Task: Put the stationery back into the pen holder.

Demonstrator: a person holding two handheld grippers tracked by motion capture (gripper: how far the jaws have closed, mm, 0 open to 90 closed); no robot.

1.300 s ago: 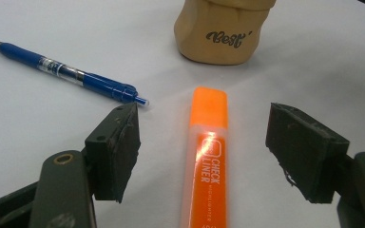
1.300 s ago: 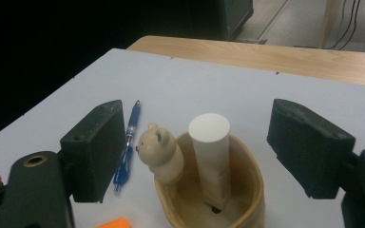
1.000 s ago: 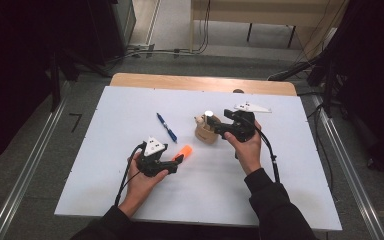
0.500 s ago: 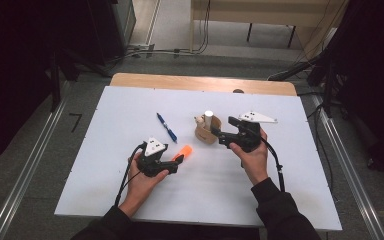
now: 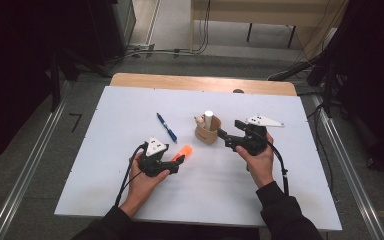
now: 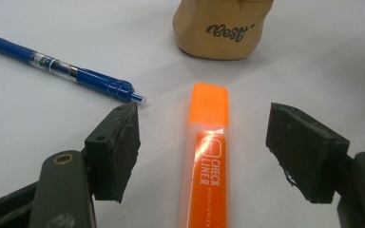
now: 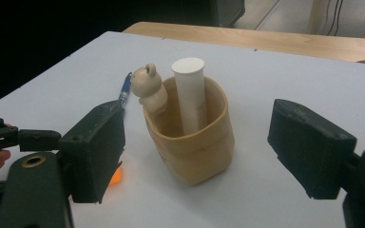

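Left gripper sits low on the white table, jaws spread wide around an orange highlighter; in the left gripper view both pads stand clear of the highlighter's sides with table showing in the gaps, so it's open, nothing clamped. Highlighter lies flat on the table, cap end pointing away from the gripper toward the tan cup, label "CHECK LINER" readable along the barrel. In the high view the highlighter pokes out just past the left jaw tips, near the table's middle, apart from the cup. Blue pen lies flat, up and left of the highlighter, not touching it; in the left gripper view its tip ends just beside the left jaw's top corner. Right gripper is level and aimed at the cup, jaws also wide apart; in the right gripper view the cup stands between the two pads with clear space on both sides, so open and no contact. Cup is upright, holds a white cylinder standing inside, with a small bear figure perched on its rim. "Best" lettering shows on the cup's side facing the left gripper.
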